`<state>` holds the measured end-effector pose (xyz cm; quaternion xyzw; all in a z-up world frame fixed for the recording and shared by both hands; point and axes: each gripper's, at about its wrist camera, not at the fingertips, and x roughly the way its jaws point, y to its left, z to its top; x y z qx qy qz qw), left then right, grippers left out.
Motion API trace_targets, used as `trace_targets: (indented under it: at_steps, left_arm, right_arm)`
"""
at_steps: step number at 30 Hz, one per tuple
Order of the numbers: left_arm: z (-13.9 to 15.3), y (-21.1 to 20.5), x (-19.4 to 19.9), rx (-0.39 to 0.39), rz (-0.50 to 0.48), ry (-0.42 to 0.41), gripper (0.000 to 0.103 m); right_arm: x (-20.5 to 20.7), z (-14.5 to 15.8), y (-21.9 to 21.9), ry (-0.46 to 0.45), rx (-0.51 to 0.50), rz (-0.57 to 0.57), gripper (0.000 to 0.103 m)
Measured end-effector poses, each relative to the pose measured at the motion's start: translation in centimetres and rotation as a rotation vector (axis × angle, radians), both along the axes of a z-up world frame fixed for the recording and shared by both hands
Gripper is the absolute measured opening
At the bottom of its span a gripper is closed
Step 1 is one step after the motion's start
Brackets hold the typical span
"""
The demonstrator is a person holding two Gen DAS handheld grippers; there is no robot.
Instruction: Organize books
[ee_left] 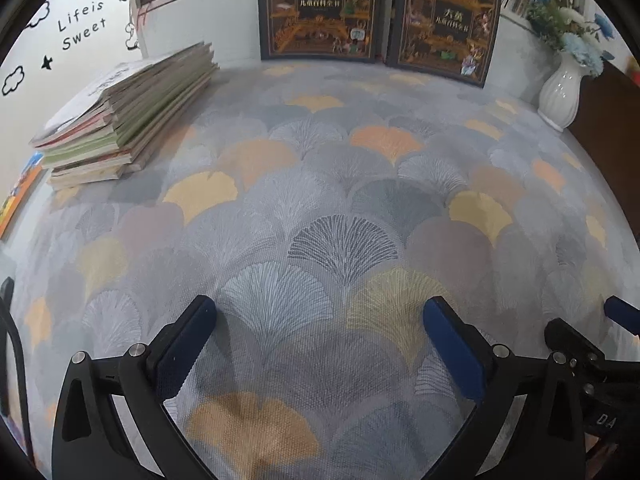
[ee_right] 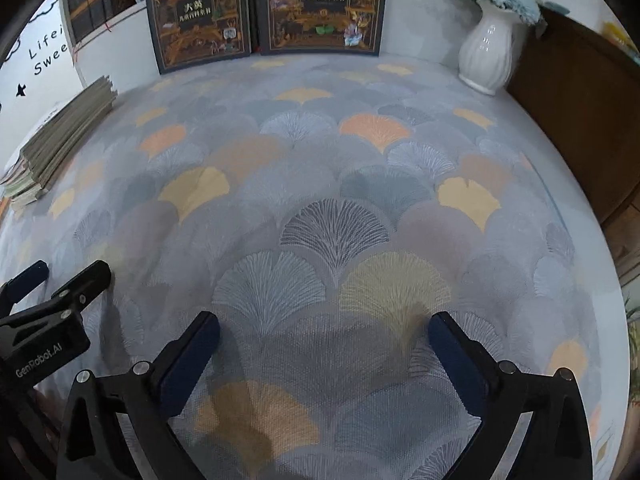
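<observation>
Hovering over the tabletop [ee_left: 320, 208], which is covered by a fan-patterned cloth, the left gripper [ee_left: 320, 324] has its fingers [ee_left: 188, 344] spread wide with nothing between them. The right gripper [ee_right: 324, 332] likewise has its fingers [ee_right: 192, 356] far apart and empty, and its tip shows at four o'clock in the left wrist view. A stack of thin books [ee_left: 132, 108] lies flat at ten o'clock, by the wall. Two dark ornate books [ee_left: 320, 8] stand upright side by side at twelve o'clock, against the back. A white vase [ee_left: 560, 92] with blue flowers stands at two o'clock.
</observation>
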<state>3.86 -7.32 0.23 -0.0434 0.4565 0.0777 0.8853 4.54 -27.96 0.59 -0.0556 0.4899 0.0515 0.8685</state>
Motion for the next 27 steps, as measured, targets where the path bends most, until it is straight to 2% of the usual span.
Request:
trace_targets:
  at_steps: [8,27]
  left_arm:
    - [-0.01,-0.05,0.0,-0.008,0.004,-0.001,0.103]
    - [-0.02,0.01,-0.02,-0.022,-0.002,-0.009,0.103]
  right_arm:
    - [-0.25,-0.14,-0.04,-0.037,0.004,-0.003,0.103]
    - [-0.17,-0.07,0.0,-0.043,0.002,-0.003,0.103]
